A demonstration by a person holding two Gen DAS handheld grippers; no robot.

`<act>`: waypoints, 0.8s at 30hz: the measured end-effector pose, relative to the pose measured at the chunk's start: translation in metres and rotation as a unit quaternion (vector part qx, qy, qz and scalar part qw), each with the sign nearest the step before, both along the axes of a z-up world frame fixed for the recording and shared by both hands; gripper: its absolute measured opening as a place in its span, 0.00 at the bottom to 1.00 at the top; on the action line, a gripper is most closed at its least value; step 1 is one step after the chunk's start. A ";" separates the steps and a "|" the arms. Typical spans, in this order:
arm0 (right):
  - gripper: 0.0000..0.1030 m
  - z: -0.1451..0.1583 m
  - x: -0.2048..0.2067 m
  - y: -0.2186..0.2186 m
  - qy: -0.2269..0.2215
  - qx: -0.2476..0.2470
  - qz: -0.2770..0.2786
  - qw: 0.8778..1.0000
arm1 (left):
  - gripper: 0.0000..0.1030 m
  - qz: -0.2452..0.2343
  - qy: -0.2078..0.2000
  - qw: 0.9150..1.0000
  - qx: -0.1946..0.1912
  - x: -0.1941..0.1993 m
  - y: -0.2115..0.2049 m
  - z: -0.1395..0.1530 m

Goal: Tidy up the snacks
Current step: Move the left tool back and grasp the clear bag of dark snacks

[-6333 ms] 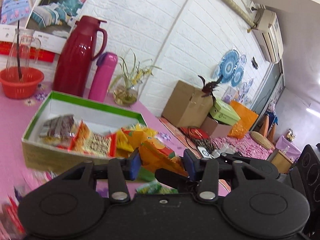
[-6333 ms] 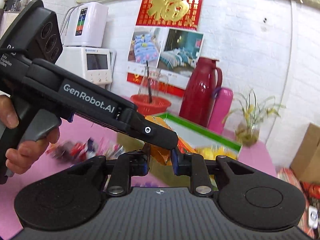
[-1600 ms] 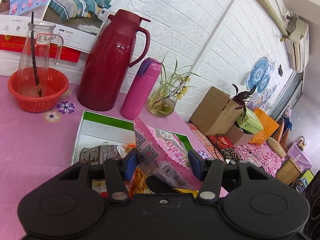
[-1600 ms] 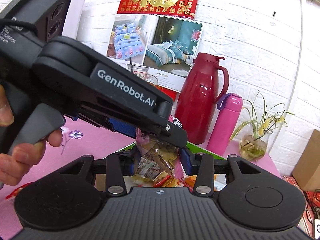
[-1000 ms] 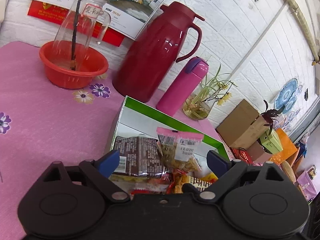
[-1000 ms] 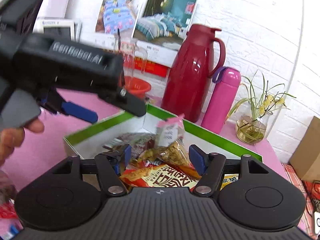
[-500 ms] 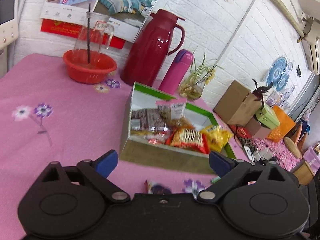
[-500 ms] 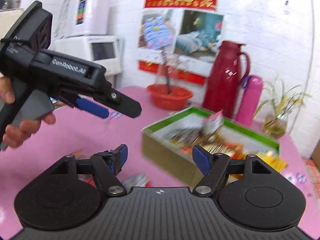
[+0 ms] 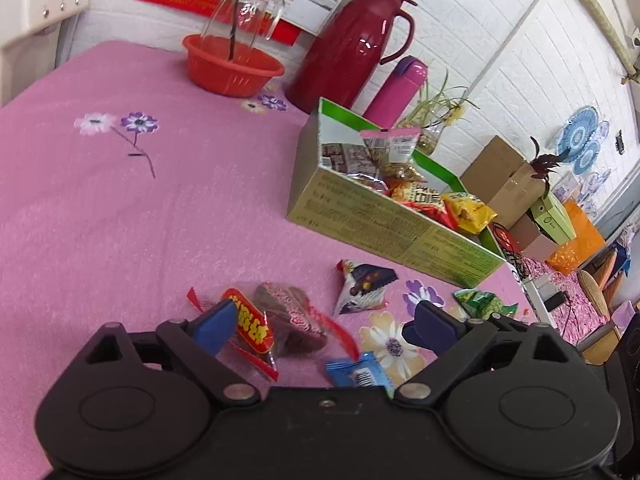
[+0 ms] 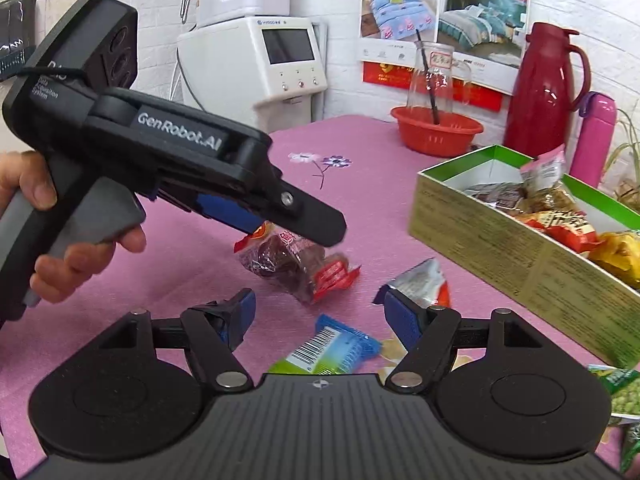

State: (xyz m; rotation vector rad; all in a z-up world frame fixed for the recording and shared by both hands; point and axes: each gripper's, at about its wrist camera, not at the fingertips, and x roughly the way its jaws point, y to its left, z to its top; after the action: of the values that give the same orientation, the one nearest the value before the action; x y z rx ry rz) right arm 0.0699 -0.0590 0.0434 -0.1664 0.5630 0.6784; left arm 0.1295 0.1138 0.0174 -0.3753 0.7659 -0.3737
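We see the green box (image 9: 384,216) full of snack bags near the pink surface's (image 9: 120,208) far edge, loose snacks (image 10: 296,264) beside it, and both our left gripper (image 9: 324,326) and right gripper (image 10: 318,314) wide open, holding nothing.

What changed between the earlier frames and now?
Both grippers let their packets go into the green box and drew back. The left gripper and right gripper, jaws open and empty, now hang over loose snacks. Box, red thermos and basin stayed.
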 end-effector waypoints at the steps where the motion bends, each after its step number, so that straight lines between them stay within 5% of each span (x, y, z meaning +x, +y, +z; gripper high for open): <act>1: 1.00 -0.001 0.002 0.003 0.002 -0.002 0.000 1.000 | 0.92 0.003 0.001 1.000 -0.001 -0.001 0.002 -0.003; 11: 1.00 -0.005 0.017 0.023 0.007 -0.033 -0.004 0.999 | 0.92 -0.009 0.017 1.000 0.003 0.012 0.008 -0.018; 14: 1.00 -0.007 0.021 0.031 0.005 -0.046 -0.003 0.999 | 0.75 -0.026 0.016 1.000 0.006 0.013 0.007 -0.020; 19: 1.00 -0.011 0.027 0.042 0.004 -0.069 0.002 0.998 | 0.72 -0.034 0.025 0.999 0.004 0.019 0.010 -0.026; 24: 0.88 -0.014 0.030 0.050 -0.002 -0.088 0.004 0.996 | 0.61 -0.034 0.024 0.999 -0.006 0.022 0.013 -0.030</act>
State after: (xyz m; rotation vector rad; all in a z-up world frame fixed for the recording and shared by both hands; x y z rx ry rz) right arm 0.1001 -0.0089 0.0297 -0.3341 0.6188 0.6358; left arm 0.1511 0.1270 -0.0126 -0.3709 0.8243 -0.4353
